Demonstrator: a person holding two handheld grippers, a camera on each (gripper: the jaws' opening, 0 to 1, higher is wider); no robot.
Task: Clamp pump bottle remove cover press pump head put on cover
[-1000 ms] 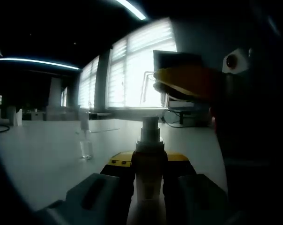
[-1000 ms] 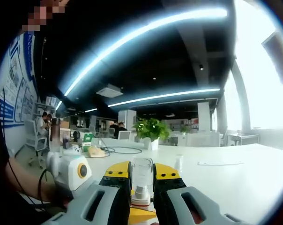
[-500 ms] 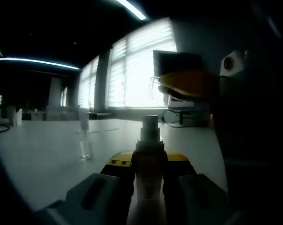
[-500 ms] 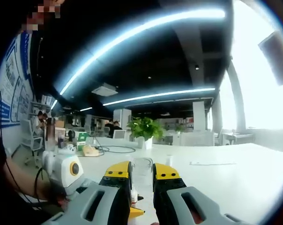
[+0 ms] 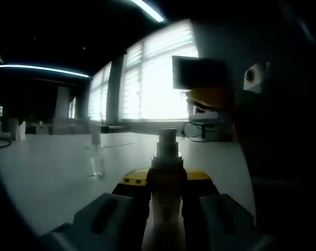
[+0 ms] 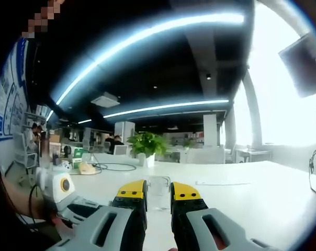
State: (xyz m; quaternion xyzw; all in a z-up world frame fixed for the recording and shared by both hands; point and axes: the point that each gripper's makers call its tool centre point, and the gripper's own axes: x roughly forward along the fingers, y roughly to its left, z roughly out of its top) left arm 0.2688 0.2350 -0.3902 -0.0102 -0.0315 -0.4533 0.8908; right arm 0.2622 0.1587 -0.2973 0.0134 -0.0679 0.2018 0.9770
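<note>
My left gripper (image 5: 167,191) has its yellow-tipped jaws closed on the pale cylindrical pump bottle (image 5: 166,201), bottle upright between them, bare grey pump head (image 5: 167,143) sticking up above the jaw tips, no cover on it. Beyond it, a small clear spray bottle (image 5: 97,159) stands alone on the white surface (image 5: 48,178), well apart from my bottle. Bright blinds-covered windows (image 5: 158,78) behind. At the right of the left gripper view I see the other gripper's yellow tip (image 5: 210,97), raised above the pump head and off to its right, not touching.

In the right gripper view, my right gripper (image 6: 158,193) holds the clear plastic cover (image 6: 158,192) pinched between narrow jaws; the cover is see-through and hard to make out against the white surface (image 6: 262,193). The left gripper's body (image 6: 56,185) sits low at left. A green potted plant (image 6: 146,145) and yellow object (image 6: 86,168) stand far back.
</note>
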